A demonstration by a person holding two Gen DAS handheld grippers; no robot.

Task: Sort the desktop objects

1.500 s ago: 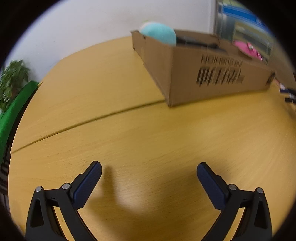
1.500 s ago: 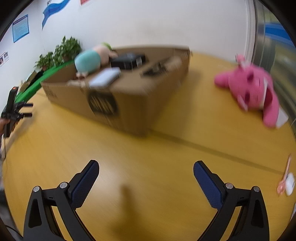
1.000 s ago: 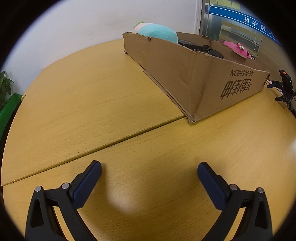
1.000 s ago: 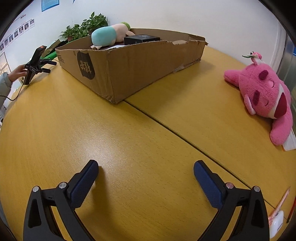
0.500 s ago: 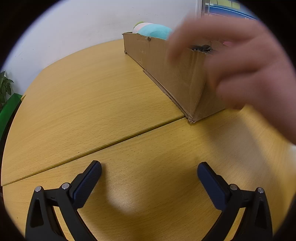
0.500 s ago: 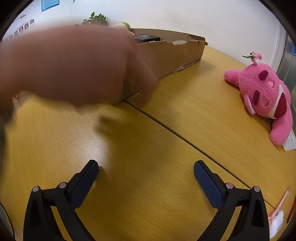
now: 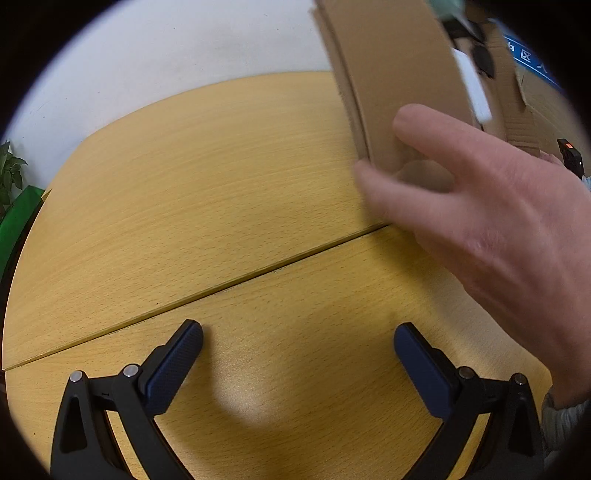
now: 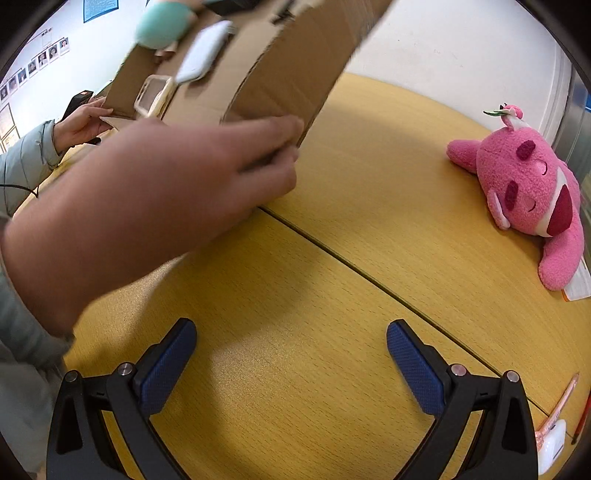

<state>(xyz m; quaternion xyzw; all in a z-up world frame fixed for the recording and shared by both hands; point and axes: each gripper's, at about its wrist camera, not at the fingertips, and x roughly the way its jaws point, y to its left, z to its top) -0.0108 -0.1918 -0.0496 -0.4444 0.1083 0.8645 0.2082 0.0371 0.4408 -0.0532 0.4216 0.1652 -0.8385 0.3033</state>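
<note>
A cardboard box [image 8: 291, 70] is tipped steeply up off the wooden table [image 8: 332, 302]; a bare hand [image 8: 155, 199] grips its near corner. Inside it show a teal plush [image 8: 162, 24], a white flat case [image 8: 203, 59] and a cream frame [image 8: 153, 94]. A second hand [image 8: 83, 122] holds the box's far end. In the left wrist view the same box [image 7: 399, 81] stands on edge with a hand [image 7: 491, 229] on it. My left gripper [image 7: 299, 347] and right gripper [image 8: 291, 343] both rest open over bare table, holding nothing. A pink plush [image 8: 528, 192] lies at the right.
A pink-and-white pen and small white item [image 8: 552, 435] lie at the table's right edge. A green object [image 7: 16, 218] and a plant [image 7: 9, 173] sit past the table's left edge. A table seam [image 7: 221, 284] runs across ahead of my left gripper.
The hand that swept in front of both cameras now grips the box, and the box has been tipped up from lying flat. Both grippers stay still and open.
</note>
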